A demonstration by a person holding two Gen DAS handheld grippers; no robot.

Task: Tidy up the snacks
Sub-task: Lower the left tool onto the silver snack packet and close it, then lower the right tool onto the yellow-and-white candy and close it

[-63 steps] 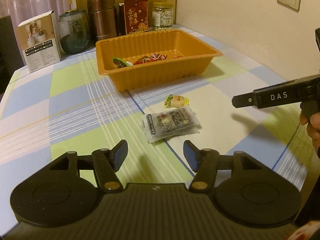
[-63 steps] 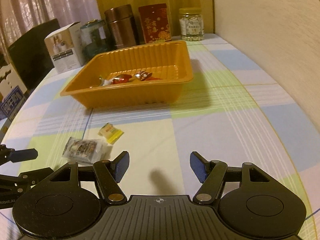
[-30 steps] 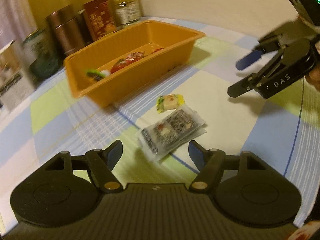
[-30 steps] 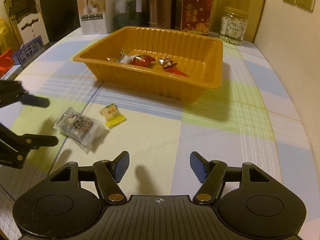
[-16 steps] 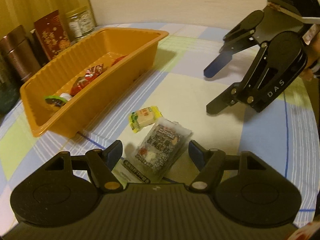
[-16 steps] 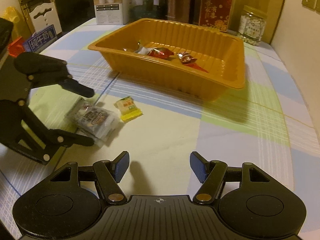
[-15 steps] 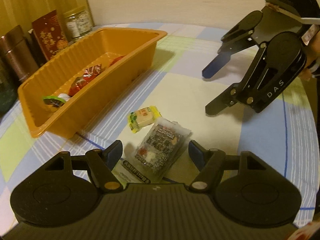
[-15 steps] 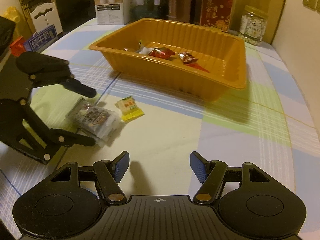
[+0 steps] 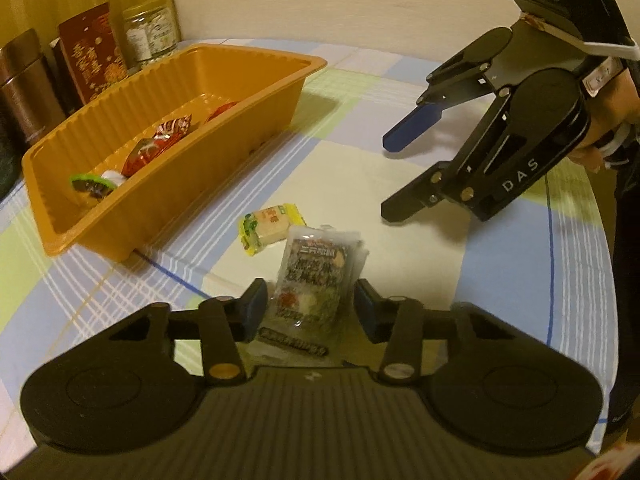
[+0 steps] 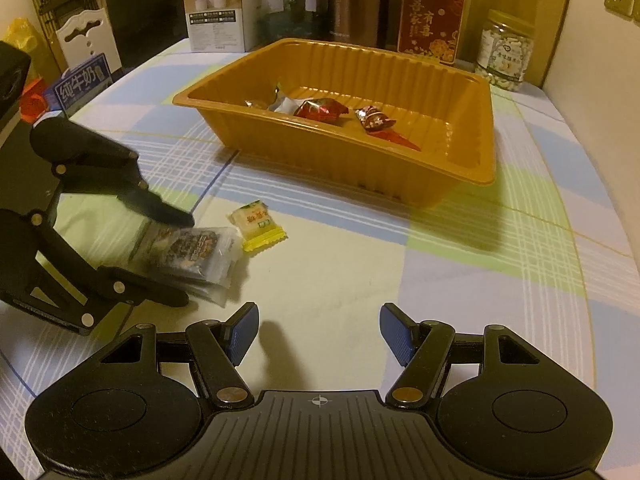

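Snack packet [image 9: 316, 280]: a clear-wrapped dark packet lying flat on the desk [image 9: 400, 168], set between the pads of the left tool [image 9: 308, 306].
Left tool: jaws are closing on the packet; the pads are seen just beside its two long edges, and contact is not yet shown.
Right tool [image 10: 318, 334]: held half open over bare desk, nothing between its pads; seen in the left view poised above and to the right of the packet.
Yellow candy [image 9: 270, 228]: lies touching or just beside the packet's far end, between packet and tray.
Orange tray [image 9: 256, 60]: stands beyond the candy, already holding several wrapped sweets [image 10: 320, 109].
Risk, slip: the wrapper looks slick and thin; it may be crumpled or squeezed out of the pads if only the loose film is caught.
Risk, nudge: the candy could be pushed away by the packet as it is lifted.
Risk, rim: the tray's near wall could be struck by a low carry.
Edges: the desk's rounded edge runs close on the right tool's side.
Open room: a wide clear patch is left between packet and right tool; the tray's right half is unfilled.
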